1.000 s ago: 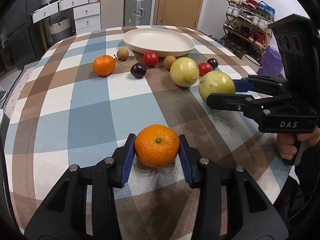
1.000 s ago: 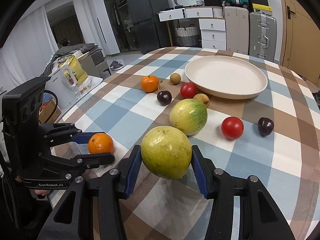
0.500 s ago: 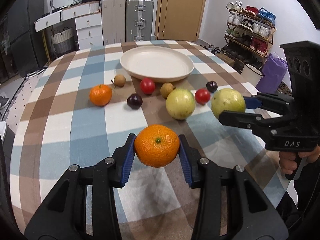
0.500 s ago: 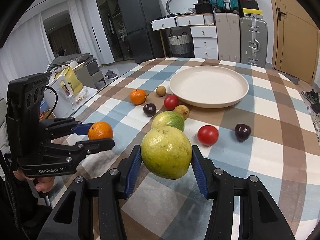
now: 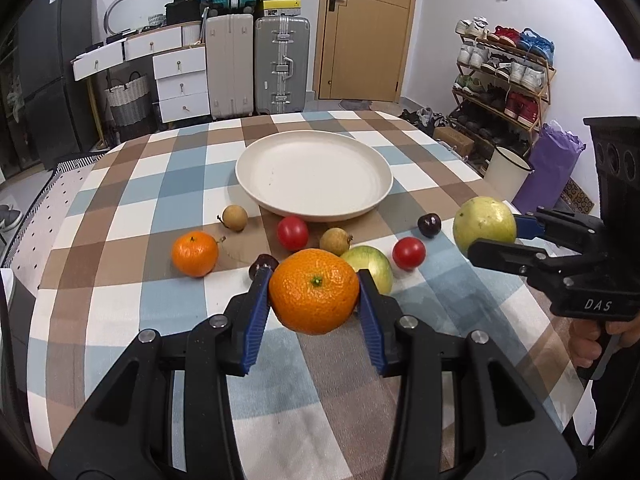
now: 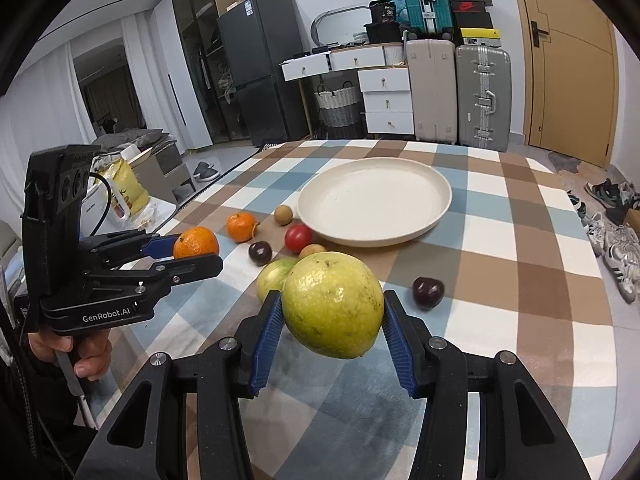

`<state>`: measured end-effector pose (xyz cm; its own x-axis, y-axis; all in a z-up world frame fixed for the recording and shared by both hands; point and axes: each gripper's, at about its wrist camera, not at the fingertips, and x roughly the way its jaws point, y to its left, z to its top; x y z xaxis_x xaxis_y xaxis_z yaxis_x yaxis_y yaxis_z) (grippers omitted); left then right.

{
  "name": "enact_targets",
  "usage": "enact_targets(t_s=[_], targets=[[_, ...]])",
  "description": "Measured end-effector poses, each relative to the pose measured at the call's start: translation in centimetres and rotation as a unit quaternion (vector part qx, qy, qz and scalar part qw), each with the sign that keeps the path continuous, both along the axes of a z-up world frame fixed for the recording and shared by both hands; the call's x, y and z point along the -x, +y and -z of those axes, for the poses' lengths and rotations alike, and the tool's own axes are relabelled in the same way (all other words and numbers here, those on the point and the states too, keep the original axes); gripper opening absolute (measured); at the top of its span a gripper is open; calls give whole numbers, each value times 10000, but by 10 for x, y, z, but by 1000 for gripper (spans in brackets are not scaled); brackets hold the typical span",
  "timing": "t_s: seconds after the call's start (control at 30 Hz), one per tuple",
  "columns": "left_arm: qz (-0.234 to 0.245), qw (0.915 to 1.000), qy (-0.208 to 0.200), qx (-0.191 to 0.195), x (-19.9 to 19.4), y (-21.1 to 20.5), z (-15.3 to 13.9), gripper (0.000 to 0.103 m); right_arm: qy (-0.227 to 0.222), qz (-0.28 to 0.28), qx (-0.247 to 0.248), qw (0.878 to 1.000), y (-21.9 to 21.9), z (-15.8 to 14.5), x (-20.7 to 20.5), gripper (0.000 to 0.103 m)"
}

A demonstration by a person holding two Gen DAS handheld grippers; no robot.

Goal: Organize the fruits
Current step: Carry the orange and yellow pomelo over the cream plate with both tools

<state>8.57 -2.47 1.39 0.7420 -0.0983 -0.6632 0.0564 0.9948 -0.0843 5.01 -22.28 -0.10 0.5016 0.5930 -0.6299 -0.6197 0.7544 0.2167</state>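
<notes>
While our left fingers (image 5: pixel 314 306) pinch an orange (image 5: pixel 314 291) and our right (image 6: pixel 332 332) a guava (image 6: pixel 333 305), we hold both raised, facing the plate (image 5: pixel 372 200) at frame centre.

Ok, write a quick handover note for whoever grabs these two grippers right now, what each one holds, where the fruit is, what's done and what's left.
Left gripper: shut on an orange, held above the table.
Right gripper: shut on a yellow-green guava, also in the air.
Plate: nothing in it yet.
On the table, in front of the plate: second orange, second guava, two tomatoes, two longans, two dark plums.
Done: both fruits picked up.
Left: probably place them on the plate, then the rest.
</notes>
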Motion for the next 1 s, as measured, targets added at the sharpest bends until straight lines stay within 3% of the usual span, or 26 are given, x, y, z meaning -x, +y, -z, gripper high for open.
enact_targets(t_s=[0.47,1.0], targets=[[-101,9999,-133,5,-34,6,-4,39,-105,127,-36,9999,3,-8,-28,50],[-157,9993,-245,-249,-90,6,2,39,-175,397,-307,9986,12,-10,-82,50]])
